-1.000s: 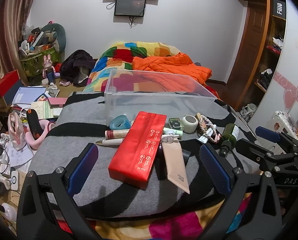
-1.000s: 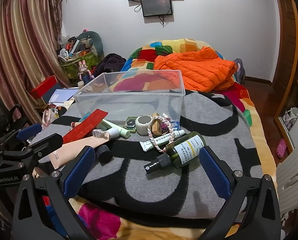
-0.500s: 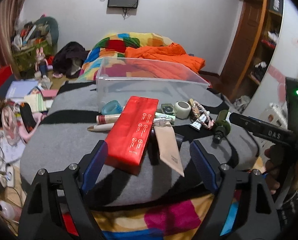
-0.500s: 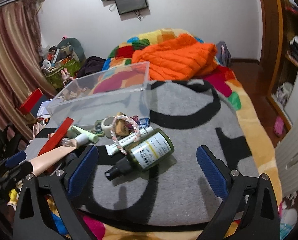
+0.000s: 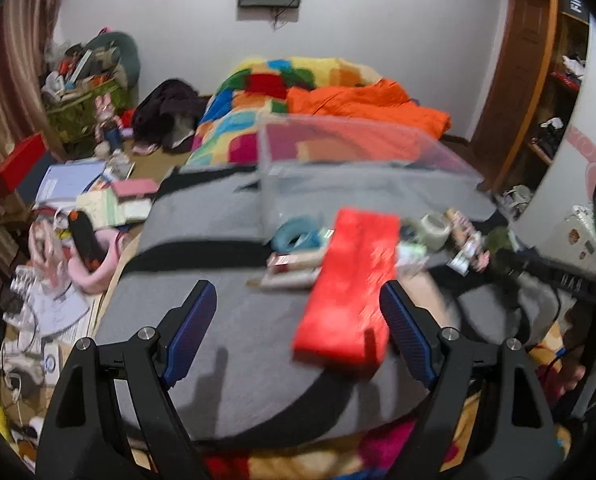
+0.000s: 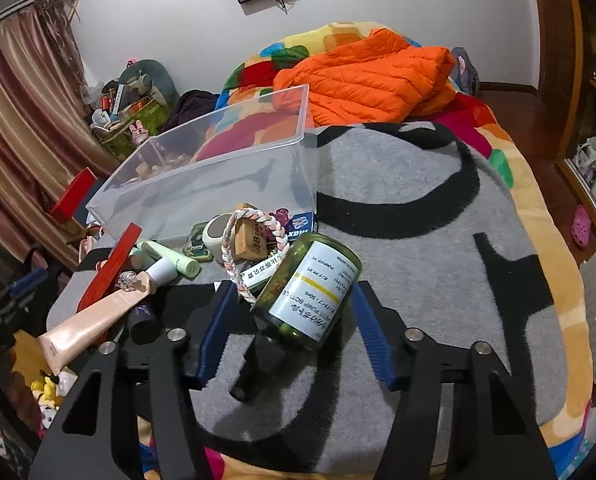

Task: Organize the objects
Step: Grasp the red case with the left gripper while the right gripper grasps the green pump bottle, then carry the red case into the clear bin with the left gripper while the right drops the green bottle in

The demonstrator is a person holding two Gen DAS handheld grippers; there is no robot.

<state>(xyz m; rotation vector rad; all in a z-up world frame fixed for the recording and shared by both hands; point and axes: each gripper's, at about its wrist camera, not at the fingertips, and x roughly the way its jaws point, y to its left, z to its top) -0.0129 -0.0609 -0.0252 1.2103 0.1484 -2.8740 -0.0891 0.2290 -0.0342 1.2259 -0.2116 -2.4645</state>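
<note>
Bedroom; bed covered by grey blanket (image 6: 437, 208) with black pattern, orange quilted jacket (image 6: 369, 76) further back, clear plastic bin (image 6: 218, 176) mid-bed.

Green spray bottle (image 6: 309, 292), white label, black pump, lying on blanket between pads of right gripper (image 6: 290, 332); jaws closing, contact unclear.

Left gripper (image 5: 298, 340) wide open, red box (image 5: 349, 292) beside right pad, nothing gripped.

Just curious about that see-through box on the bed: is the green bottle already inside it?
No, the green bottle lies on the grey blanket outside the clear box.
</note>
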